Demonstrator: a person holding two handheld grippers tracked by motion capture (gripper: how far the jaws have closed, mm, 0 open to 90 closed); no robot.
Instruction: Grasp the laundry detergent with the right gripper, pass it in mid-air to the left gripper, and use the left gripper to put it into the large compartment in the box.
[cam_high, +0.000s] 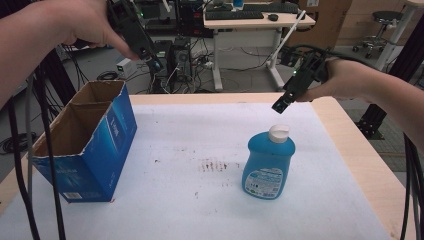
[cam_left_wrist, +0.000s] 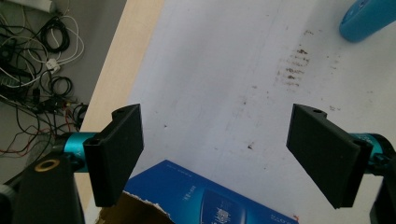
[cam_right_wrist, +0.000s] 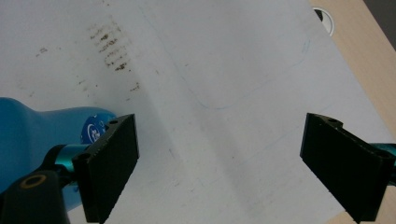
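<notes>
**Both grippers raised, jaws apart, over bottle and box**

A blue plastic bottle with a white cap (cam_high: 268, 162) stands upright toward the right edge of the white-covered surface (cam_high: 200, 130); its label print is too small to read. An open blue cardboard box (cam_high: 85, 142) sits at the left edge, its lettering blurred. The left gripper (cam_left_wrist: 215, 154) hangs above the box, jaws wide apart and empty. The right gripper (cam_right_wrist: 219, 168) hovers above the bottle, jaws likewise spread and empty.

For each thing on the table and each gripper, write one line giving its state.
blue bottle: upright, white cap shut, ungripped.
blue cardboard box: upright, top flaps open, ungripped.
left gripper: jaws wide open, above the box.
right gripper: jaws wide open, above the bottle.
</notes>
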